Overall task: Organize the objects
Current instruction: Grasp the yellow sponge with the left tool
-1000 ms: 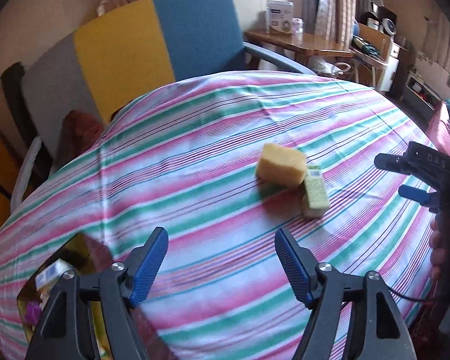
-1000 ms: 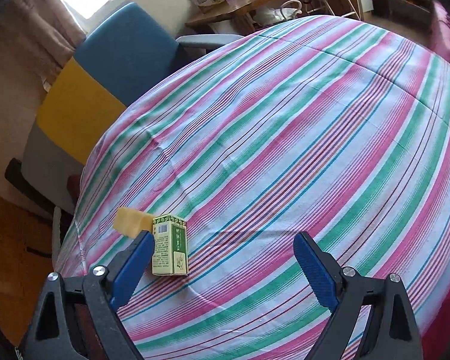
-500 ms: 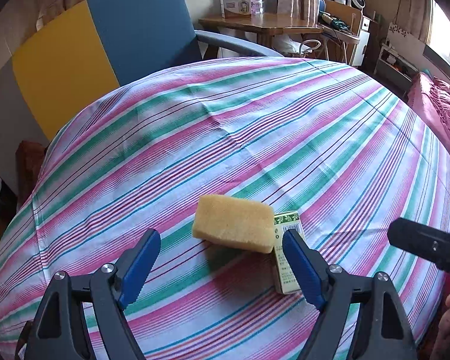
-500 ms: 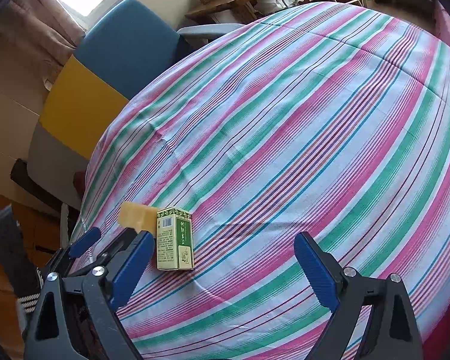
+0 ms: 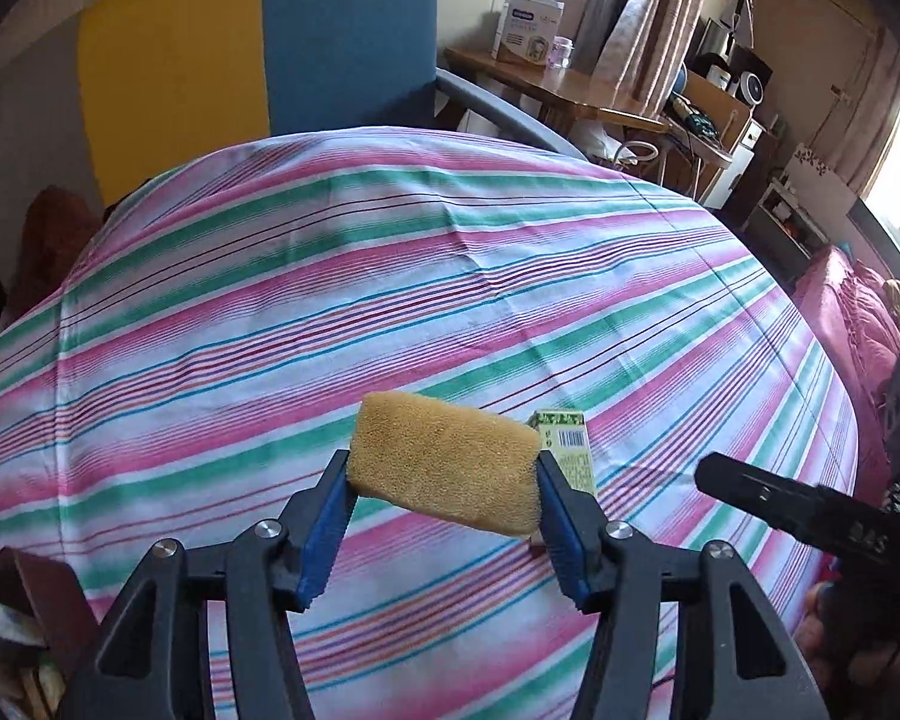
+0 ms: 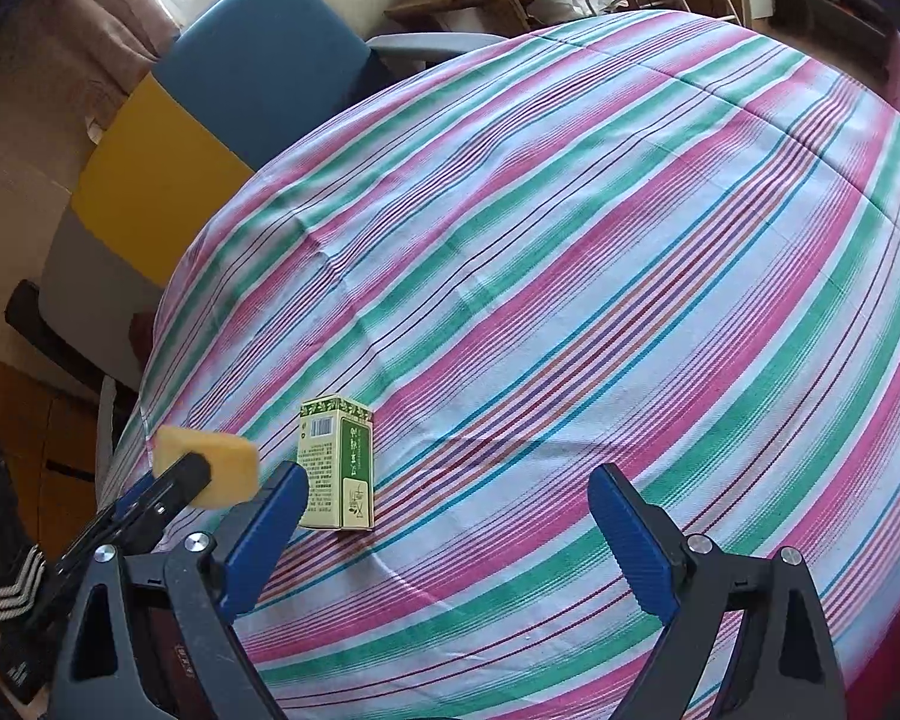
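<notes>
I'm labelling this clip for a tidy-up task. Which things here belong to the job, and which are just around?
Part of the job:
- yellow sponge, between the closing jaws of the left gripper
- green box, standing on the striped cloth
- right gripper, open, holding nothing

Just around:
- blue and yellow chair
- wooden desk with a white carton

Each gripper (image 5: 444, 516) had black plastic arms, silver screws, ribbed blue pads (image 6: 630, 546); a dark sleeve (image 6: 6, 576) carried white stripes.

sponge (image 5: 447, 463) left of, just beside box (image 5: 572, 449); both above tablecloth (image 5: 390, 276)
</notes>
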Demonstrator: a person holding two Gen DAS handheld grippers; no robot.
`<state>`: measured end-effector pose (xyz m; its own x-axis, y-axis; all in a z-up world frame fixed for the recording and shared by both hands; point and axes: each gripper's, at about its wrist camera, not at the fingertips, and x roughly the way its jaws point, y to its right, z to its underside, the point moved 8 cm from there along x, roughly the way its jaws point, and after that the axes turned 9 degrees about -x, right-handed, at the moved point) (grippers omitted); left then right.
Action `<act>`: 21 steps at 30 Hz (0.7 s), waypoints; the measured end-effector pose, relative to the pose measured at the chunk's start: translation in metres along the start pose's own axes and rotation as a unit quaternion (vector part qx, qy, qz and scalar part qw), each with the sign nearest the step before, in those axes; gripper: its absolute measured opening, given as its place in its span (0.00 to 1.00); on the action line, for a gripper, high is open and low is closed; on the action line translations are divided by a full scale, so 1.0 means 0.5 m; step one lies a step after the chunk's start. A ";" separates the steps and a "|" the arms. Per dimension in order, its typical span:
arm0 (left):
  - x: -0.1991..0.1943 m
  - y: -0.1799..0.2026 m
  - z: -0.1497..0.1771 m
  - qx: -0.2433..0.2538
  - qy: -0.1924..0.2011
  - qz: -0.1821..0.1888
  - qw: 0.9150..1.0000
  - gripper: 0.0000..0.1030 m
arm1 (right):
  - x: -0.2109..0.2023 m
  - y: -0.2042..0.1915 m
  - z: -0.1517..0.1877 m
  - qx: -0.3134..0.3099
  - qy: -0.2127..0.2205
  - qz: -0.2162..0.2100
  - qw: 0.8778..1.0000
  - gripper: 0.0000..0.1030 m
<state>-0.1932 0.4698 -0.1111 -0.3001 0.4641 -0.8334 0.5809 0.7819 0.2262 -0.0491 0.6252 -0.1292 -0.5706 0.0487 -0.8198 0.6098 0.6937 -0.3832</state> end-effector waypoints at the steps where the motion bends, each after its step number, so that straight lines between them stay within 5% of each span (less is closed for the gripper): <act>1: -0.022 -0.009 0.012 -0.002 0.003 -0.002 1.000 0.57 | 0.002 -0.006 0.002 -0.008 -0.002 -0.001 1.000 0.92; 10: -0.210 -0.077 0.108 -0.023 0.054 -0.003 0.998 0.57 | 0.044 -0.073 0.026 -0.070 -0.036 -0.014 0.997 0.74; 21: -0.372 -0.222 0.216 -0.084 0.085 -0.019 0.993 0.57 | 0.143 -0.123 -0.008 -0.142 -0.045 0.036 0.988 0.74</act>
<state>-0.1202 0.2520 -0.0356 -0.4519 0.4853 -0.7485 0.4366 0.8520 0.2888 -0.1297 0.5890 -0.1627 -0.4722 0.0493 -0.8801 0.4607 0.8650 -0.1988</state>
